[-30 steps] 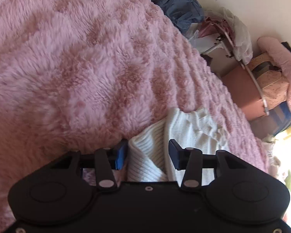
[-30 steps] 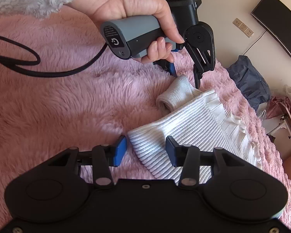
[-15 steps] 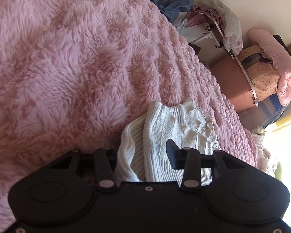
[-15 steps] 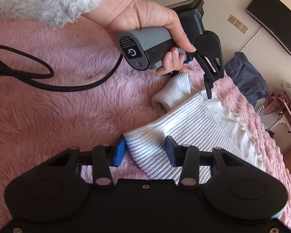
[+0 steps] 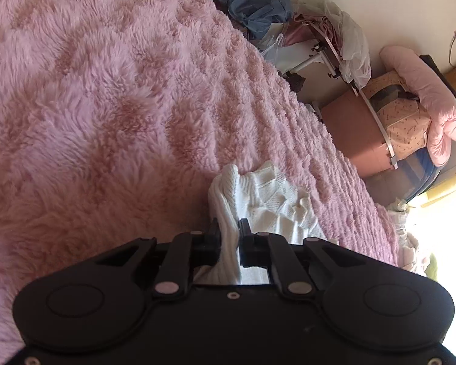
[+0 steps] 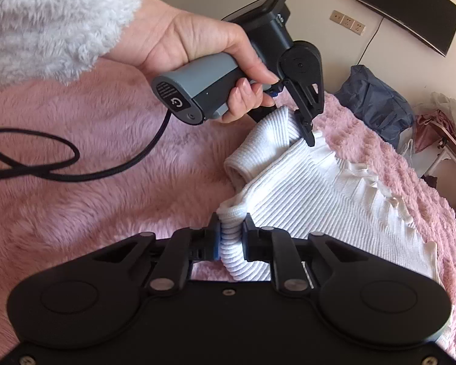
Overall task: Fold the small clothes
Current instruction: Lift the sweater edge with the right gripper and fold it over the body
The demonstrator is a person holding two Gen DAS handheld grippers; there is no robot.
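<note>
The fluffy pink plush bed cover (image 6: pixel 76 206) fills both views and carries everything; places here are given from the white ribbed knit garment (image 6: pixel 325 200) lying on it. That small top lies mostly flat, its frilled edge on the far side from the person and one rolled sleeve or cuff sticking out on the near left side.

What has changed: a second ago both pairs of jaws stood wide apart around the fabric, and half a second ago much the same; now both are closing hard onto it. The right hand-held gripper (image 6: pixel 231 237) is clenched on the garment's nearest corner, the ribbed hem bunched into a thick roll between its blue-padded fingers. The left hand-held gripper (image 5: pixel 229 237) is likewise pinched on a fold of white knit at the garment's upper left corner, beside the cuff (in the right wrist view its black fingers (image 6: pixel 307 127) bite down just where sleeve meets body). A hand (image 6: pixel 197 48) in a fuzzy white sleeve grips its grey handle, and a black cable (image 6: pixel 76 170) loops across the cover to the garment's left.

With two corners of one side now secured and the cloth starting to lift off the cover, the fold itself looks ready to begin, probably carrying this edge over toward the frilled side.
</note>
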